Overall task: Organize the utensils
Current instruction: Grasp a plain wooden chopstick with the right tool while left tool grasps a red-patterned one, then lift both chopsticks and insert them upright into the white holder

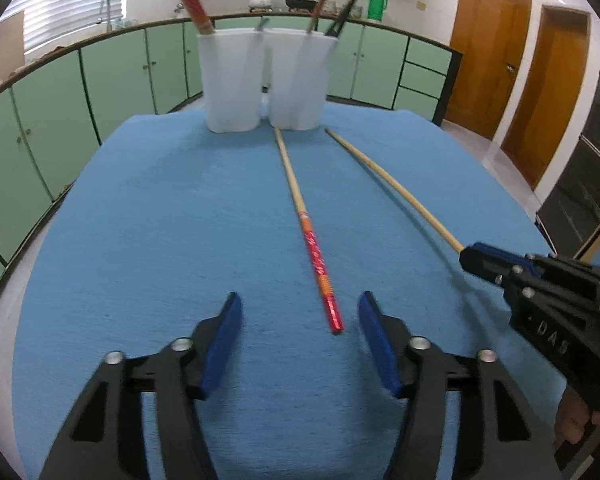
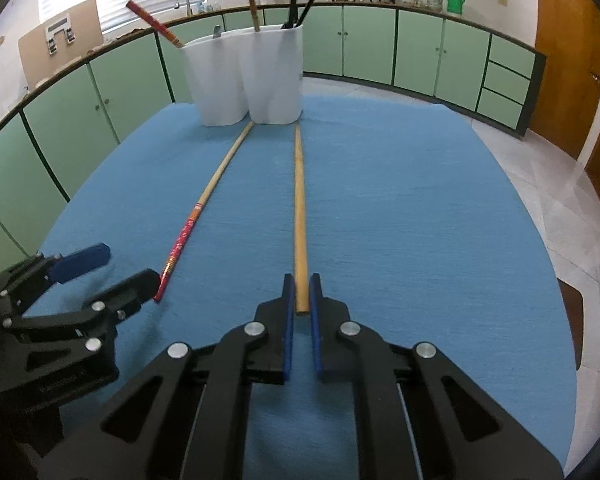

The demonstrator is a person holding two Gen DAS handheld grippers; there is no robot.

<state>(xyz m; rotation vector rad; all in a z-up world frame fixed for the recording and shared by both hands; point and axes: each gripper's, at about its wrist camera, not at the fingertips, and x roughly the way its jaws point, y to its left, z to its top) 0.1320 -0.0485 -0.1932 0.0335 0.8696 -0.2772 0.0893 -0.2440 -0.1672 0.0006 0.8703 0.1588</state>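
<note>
Your right gripper (image 2: 299, 294) is clamped on the near end of the plain chopstick (image 2: 299, 200), gripped at the butt so the tip can swing up into the white holder (image 2: 244, 80). Your left gripper (image 1: 300, 344) gapes around the red-handled chopstick (image 1: 320, 276), which lies flat on the blue cloth (image 1: 140, 220).

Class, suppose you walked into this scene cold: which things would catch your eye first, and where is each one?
Two long chopsticks lie on the blue cloth: the red-ended chopstick near the middle, and the plain wooden chopstick, whose near end sits between the fingers of the right gripper. Behind them, at the far edge, stands a white holder with several chopsticks sticking out. The left gripper is open around the red end.
</note>
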